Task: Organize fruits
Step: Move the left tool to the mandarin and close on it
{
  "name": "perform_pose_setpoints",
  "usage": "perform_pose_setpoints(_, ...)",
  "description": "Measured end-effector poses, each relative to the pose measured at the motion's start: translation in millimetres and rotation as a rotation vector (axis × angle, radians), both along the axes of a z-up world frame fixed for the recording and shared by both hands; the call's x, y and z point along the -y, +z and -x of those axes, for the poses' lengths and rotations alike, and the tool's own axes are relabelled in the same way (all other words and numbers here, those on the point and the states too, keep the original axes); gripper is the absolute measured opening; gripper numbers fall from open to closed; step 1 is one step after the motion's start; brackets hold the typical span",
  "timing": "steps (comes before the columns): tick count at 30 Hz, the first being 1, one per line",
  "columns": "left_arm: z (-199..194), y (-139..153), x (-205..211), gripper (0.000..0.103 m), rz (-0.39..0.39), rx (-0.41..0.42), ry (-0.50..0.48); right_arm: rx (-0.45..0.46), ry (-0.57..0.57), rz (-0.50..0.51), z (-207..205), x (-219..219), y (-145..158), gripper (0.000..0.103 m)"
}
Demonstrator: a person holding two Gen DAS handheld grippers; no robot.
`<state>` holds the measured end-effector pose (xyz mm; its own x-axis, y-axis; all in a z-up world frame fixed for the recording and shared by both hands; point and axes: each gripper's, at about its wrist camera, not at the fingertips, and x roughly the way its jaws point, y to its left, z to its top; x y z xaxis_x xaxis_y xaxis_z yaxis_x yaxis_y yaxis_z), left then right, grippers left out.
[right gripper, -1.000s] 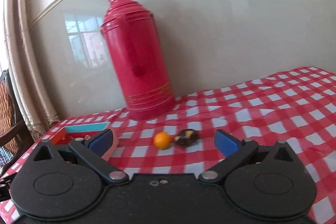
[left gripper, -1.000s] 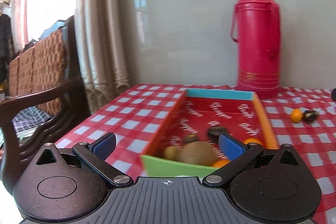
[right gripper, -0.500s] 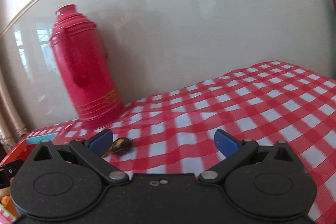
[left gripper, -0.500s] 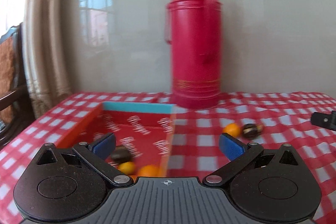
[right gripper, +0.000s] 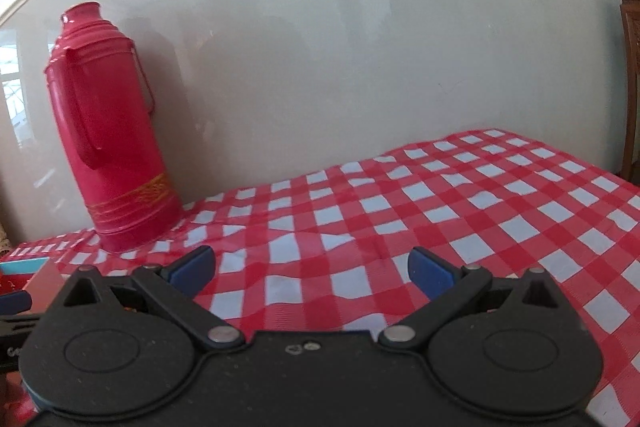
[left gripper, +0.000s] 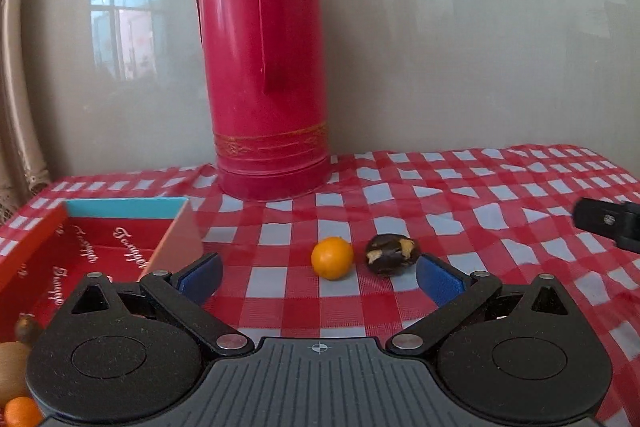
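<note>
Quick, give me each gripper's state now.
Left gripper: open, holding nothing.
Right gripper: open, holding nothing.

You have a tall red thermos flask standing upright on the red-and-white checked tablecloth against a glossy grey wall, with a beige curtain at far left.

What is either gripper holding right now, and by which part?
Nothing. The left gripper is open with only tablecloth between its pads; the small orange fruit and dark fruit lie just ahead, untouched. The right gripper is open and empty too.
</note>
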<state>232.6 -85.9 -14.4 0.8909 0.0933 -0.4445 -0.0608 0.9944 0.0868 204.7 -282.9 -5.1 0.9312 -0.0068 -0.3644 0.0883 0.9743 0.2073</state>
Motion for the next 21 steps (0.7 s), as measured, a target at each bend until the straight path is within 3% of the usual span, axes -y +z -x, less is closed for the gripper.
perform_pose_setpoints(2,-12,-6,-1,0.082,-0.005,-0.034,0.008,-0.009,-0.006,0.005,-3,3,-2,0.097)
perform_pose_setpoints(3,-16,-8,-4,0.080,0.017,-0.045,0.010,-0.013,-0.009,0.008,-5,4,-3,0.097)
perform_pose_setpoints(14,-49,-23,-2,0.080,0.043,-0.084,0.013,-0.074,0.022,-0.006,-45,-6,-9,0.097)
perform_pose_setpoints(18,-61,-25,-4,0.067,0.057,-0.105,0.012,-0.072,0.022,-0.006,-47,-6,-9,0.097)
perform_pose_setpoints(21,-70,-28,-4,0.064,0.068,-0.137,0.015,-0.079,0.015,-0.015,-48,-2,-9,0.097)
